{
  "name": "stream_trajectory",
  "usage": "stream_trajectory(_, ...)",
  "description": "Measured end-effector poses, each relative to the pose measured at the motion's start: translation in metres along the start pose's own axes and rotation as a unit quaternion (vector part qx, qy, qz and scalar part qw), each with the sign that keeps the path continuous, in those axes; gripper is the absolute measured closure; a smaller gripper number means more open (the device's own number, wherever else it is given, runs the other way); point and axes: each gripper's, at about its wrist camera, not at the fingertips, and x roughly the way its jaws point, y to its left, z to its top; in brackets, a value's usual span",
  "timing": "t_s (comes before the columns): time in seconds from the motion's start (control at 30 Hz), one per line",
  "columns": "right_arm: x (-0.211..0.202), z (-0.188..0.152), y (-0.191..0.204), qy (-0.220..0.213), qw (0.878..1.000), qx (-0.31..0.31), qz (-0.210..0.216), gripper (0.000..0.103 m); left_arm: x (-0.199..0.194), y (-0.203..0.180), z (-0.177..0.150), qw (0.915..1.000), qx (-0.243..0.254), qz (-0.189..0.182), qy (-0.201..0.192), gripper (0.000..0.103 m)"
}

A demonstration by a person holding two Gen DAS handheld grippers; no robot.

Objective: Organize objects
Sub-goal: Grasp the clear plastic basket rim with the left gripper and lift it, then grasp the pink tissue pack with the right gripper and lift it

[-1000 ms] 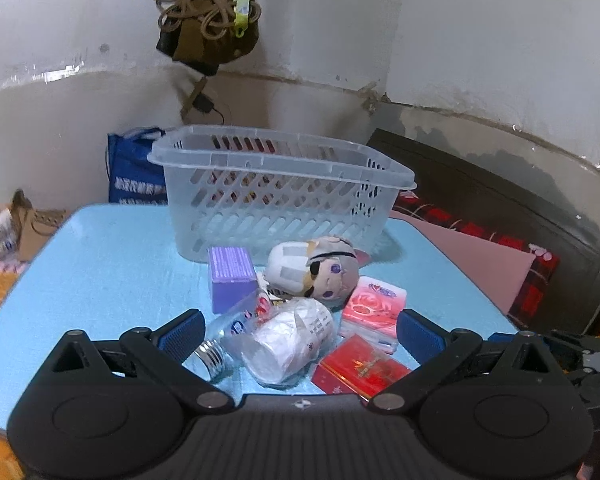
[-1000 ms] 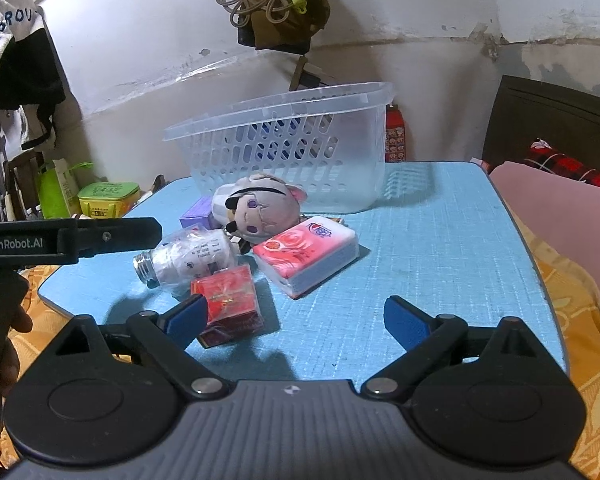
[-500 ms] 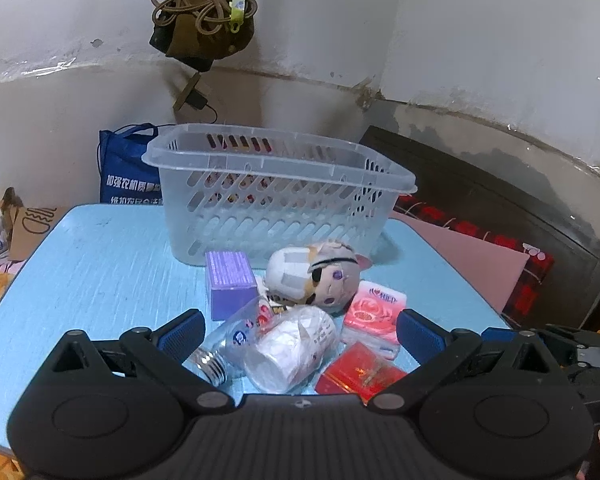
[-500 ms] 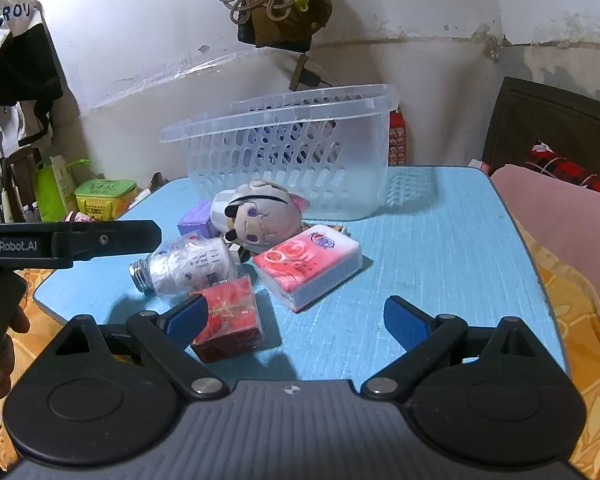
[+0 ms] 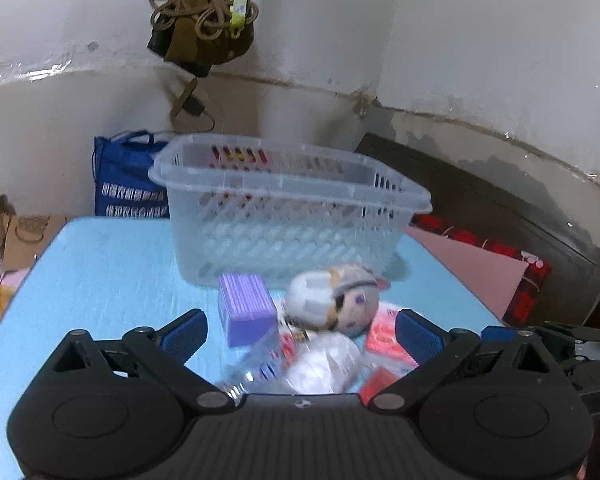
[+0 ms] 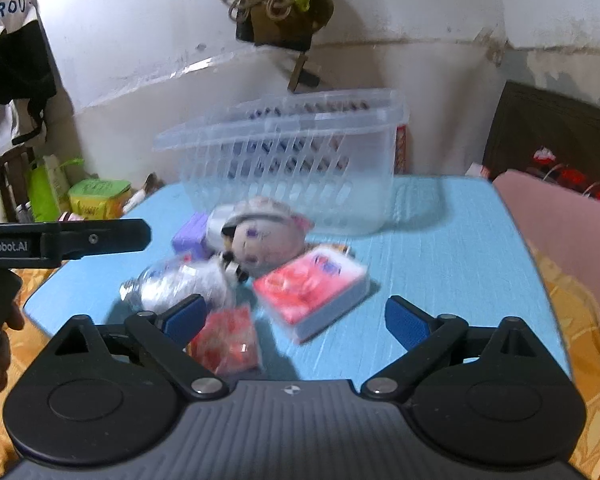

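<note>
While spread, left tongs [image 5: 300,330] frame the bottle [image 5: 300,364].

At the left edge of the right wrist view, white lettering "enRobot.AI" stands on the black handheld left gripper [image 6: 64,240], and blue letters "GROU" show on the white-and-black hanging garment [image 6: 8,12] at upper left; other print is blurred.

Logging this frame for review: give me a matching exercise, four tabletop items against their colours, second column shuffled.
Items:
1. basket
2. small box
3. tissue pack
4. table

Colours:
A. light blue
B. pink-red and white
C. clear
D. purple

Pairs: 1-C, 2-D, 3-B, 4-A
</note>
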Motion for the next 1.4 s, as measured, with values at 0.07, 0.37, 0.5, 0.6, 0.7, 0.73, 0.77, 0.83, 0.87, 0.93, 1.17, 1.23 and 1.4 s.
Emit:
stream_trajectory(0.07, -0.001, 0.005, 0.001, -0.019, 1.0, 0.0, -0.02, 0.0, -0.002, 0.008, 0.014, 0.9998, 0.005, 0.008, -0.018, 0.003)
stream_trajectory(0.37, 0.003, 0.023, -0.018, -0.04, 0.998, 0.043, -0.038, 0.0, 0.077, 0.075, 0.127, 0.9923, 0.044, 0.114, -0.015, 0.013)
stream_trajectory(0.5, 0.002, 0.021, -0.026, -0.04, 0.996, 0.059, -0.049, 0.0, 0.13, 0.096, 0.129, 0.9901, 0.029, 0.132, 0.037, 0.04)
stream_trajectory(0.6, 0.002, 0.019, -0.029, -0.037, 0.996, 0.059, -0.057, 0.0, 0.144, 0.099, 0.123, 0.9902, 0.028, 0.129, 0.047, 0.043)
stream_trajectory(0.7, 0.005, 0.019, -0.03, -0.033, 0.996, 0.064, -0.053, 0.0, 0.146, 0.097, 0.119, 0.991, 0.027, 0.126, 0.037, 0.054)
stream_trajectory(0.73, 0.007, 0.02, -0.03, -0.031, 0.996, 0.068, -0.047, 0.0, 0.146, 0.096, 0.118, 0.9908, 0.029, 0.127, 0.037, 0.063)
stream_trajectory(0.77, 0.008, 0.02, -0.029, -0.03, 0.996, 0.07, -0.043, 0.001, 0.147, 0.094, 0.117, 0.9907, 0.03, 0.127, 0.038, 0.067)
stream_trajectory(0.83, 0.009, 0.019, -0.026, -0.023, 0.997, 0.063, -0.045, 0.004, 0.145, 0.093, 0.118, 0.9908, 0.027, 0.127, 0.039, 0.08)
stream_trajectory(0.87, 0.009, 0.019, -0.024, -0.022, 0.997, 0.06, -0.046, 0.006, 0.145, 0.091, 0.119, 0.9903, 0.029, 0.131, 0.039, 0.08)
stream_trajectory(0.93, 0.009, 0.019, -0.022, -0.021, 0.997, 0.059, -0.043, 0.009, 0.143, 0.089, 0.119, 0.9895, 0.037, 0.134, 0.039, 0.08)
stream_trajectory(1.17, 0.004, 0.015, -0.017, -0.03, 0.997, 0.052, -0.045, 0.011, 0.134, 0.097, 0.117, 0.9906, 0.023, 0.129, 0.04, 0.081)
stream_trajectory(1.23, 0.005, 0.01, -0.015, -0.024, 0.997, 0.052, -0.048, 0.013, 0.131, 0.1, 0.116, 0.9911, 0.023, 0.126, 0.036, 0.082)
stream_trajectory(1.4, 0.009, 0.001, -0.011, -0.015, 0.998, 0.042, -0.049, 0.014, 0.129, 0.108, 0.114, 0.9934, 0.021, 0.109, 0.029, 0.082)
